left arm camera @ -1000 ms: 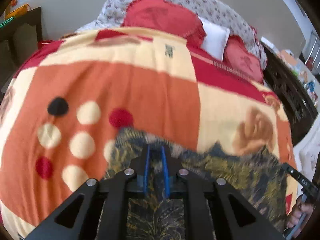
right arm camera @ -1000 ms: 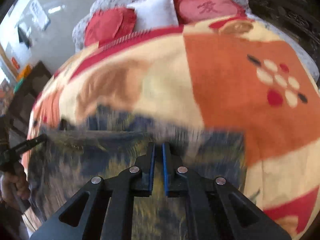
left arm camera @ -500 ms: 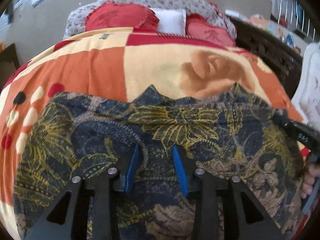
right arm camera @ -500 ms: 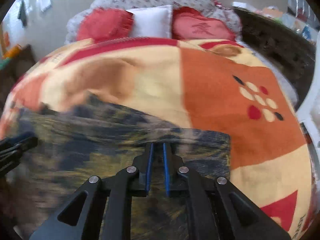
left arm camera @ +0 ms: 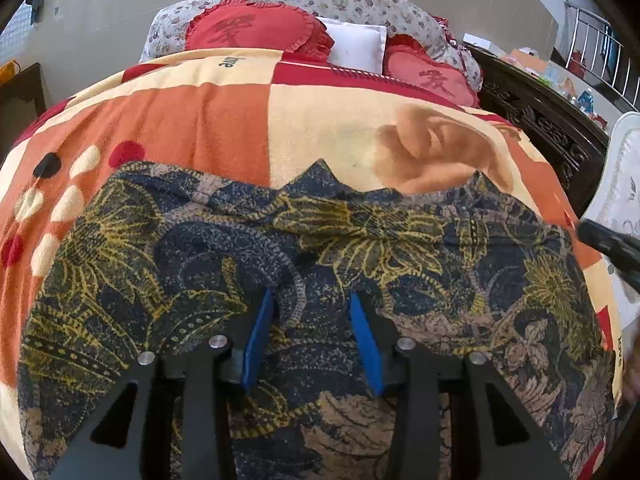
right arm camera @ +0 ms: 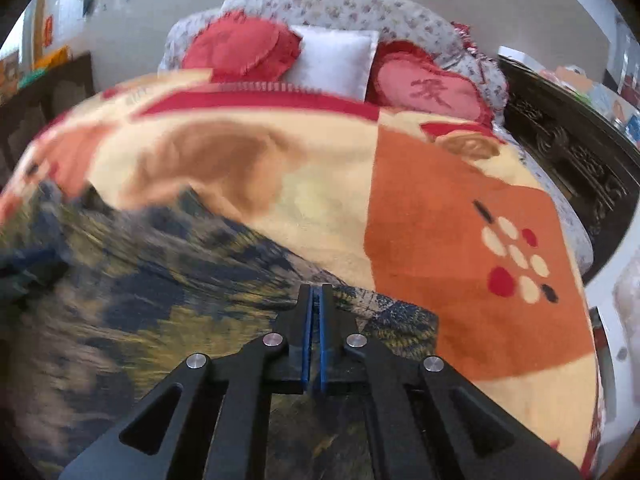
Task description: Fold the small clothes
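A dark blue garment with gold floral print (left arm camera: pixel 320 248) lies spread flat on the orange and cream blanket (left arm camera: pixel 224 120). My left gripper (left arm camera: pixel 312 300) is open just above the garment's near middle, its blue pads apart with cloth showing between them. In the right wrist view the garment (right arm camera: pixel 160 304) is blurred. My right gripper (right arm camera: pixel 316 292) is shut at the garment's right edge; whether cloth is pinched between the pads I cannot tell. The right gripper's tip also shows at the left wrist view's right edge (left arm camera: pixel 612 244).
Red heart cushions (left arm camera: pixel 256 28) and a white pillow (left arm camera: pixel 360 48) lie at the bed's head. A dark carved wooden bed frame (left arm camera: pixel 552 120) runs along the right side. A white chair (left arm camera: pixel 624 192) stands at the right. Dark furniture (right arm camera: pixel 48 96) stands left.
My left gripper has opened and let the garment go. The garment has gone from held up and bunched to lying flat on the blanket. My right gripper stays shut and moves.
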The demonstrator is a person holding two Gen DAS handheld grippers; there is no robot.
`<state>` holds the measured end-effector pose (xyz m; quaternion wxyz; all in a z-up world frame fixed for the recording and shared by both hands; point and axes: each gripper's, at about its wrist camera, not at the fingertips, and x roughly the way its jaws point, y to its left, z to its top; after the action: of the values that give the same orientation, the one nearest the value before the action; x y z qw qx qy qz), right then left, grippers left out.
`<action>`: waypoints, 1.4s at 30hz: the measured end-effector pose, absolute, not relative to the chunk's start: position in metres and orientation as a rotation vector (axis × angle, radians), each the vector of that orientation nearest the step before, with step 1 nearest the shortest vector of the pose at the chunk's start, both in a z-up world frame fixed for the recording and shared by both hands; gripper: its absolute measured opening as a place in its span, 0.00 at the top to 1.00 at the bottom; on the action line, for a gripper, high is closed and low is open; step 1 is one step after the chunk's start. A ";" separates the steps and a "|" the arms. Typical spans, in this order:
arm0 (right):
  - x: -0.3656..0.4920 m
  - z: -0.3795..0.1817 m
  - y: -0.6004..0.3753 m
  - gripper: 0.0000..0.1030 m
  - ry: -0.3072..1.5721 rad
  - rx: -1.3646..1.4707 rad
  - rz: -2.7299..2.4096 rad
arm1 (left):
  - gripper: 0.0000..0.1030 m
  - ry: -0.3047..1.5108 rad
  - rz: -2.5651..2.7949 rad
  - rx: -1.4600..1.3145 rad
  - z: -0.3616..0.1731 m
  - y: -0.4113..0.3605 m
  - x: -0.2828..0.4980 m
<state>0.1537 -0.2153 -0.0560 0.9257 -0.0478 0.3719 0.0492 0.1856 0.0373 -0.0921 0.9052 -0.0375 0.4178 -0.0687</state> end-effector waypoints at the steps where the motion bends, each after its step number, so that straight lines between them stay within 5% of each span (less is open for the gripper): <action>1: 0.141 -0.048 -0.209 0.84 0.757 -0.070 0.122 | 0.59 0.863 -0.139 -0.071 -0.092 0.037 0.186; 4: 0.112 -0.048 -0.188 0.72 0.795 -0.012 0.163 | 0.59 0.863 -0.126 -0.050 -0.093 0.033 0.188; 9: 0.093 -0.109 -0.167 0.68 0.881 0.004 0.173 | 0.58 0.862 -0.114 -0.032 -0.093 0.029 0.187; 42: 0.086 -0.114 -0.164 0.66 0.791 -0.025 0.133 | 0.52 0.864 -0.122 -0.044 -0.092 0.026 0.188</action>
<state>0.0860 -0.1638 -0.1137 0.9206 -0.0121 0.3850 0.0646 0.1879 0.0259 -0.0922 0.9061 -0.0212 0.4183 -0.0591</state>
